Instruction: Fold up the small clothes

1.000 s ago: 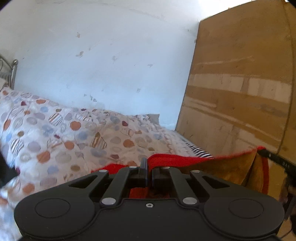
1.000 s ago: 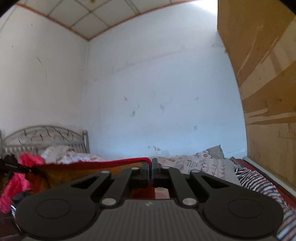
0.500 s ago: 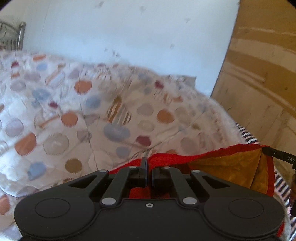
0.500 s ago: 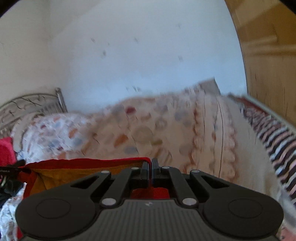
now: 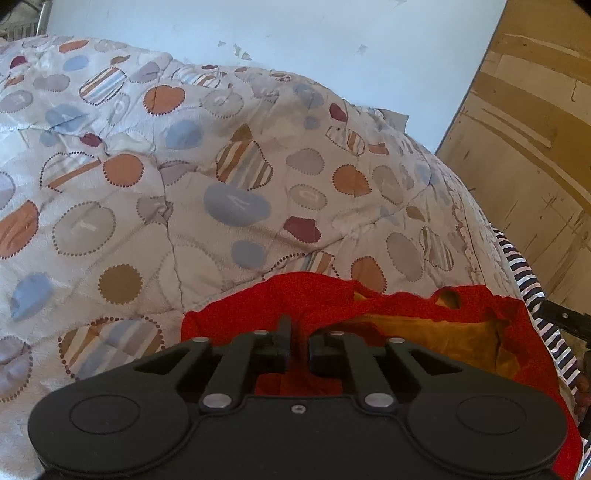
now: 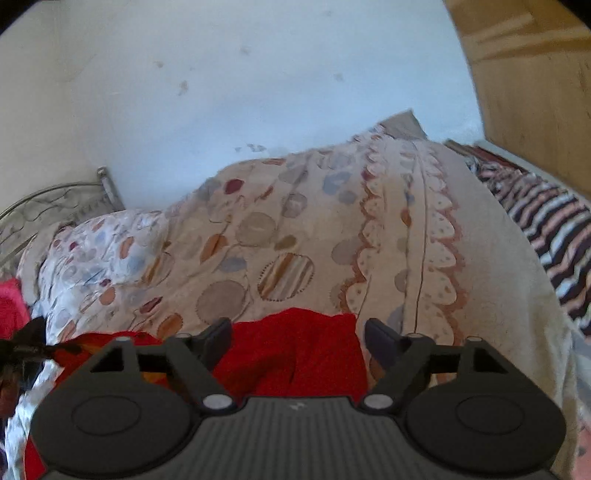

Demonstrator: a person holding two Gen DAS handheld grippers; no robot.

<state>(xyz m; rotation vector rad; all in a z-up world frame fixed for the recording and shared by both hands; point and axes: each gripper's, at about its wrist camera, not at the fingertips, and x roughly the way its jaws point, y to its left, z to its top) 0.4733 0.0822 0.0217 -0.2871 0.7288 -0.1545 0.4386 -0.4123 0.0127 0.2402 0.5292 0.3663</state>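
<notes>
A: How is the step in hand best done?

B: The red garment (image 5: 325, 295) is being let go onto the patterned quilt (image 5: 155, 206) of the bed. The jaws of the right hand-held gripper (image 6: 297, 334) are opening and already stand wide, with red cloth lying slack between them and untouched by the pads. The jaws of the left hand-held gripper (image 5: 297, 341) are opening too, but only a narrow gap is seen, and a fold of red cloth sits in it; whether the pads press it cannot be told for certain. A clean release is judged to need both sets of jaws fully parted before anything is drawn back, so that no edge is dragged and the layer is not rumpled.

A: Where is the garment, and how is it laid?

B: It is spread at the near edge of the quilt, just ahead of both hand-held grippers. Its long axis is judged to run sideways, from one gripper across to the other. An orange-yellow inner side (image 5: 424, 332) is shown through an opening that faces up and away, toward the wall (image 5: 295, 33).
</notes>
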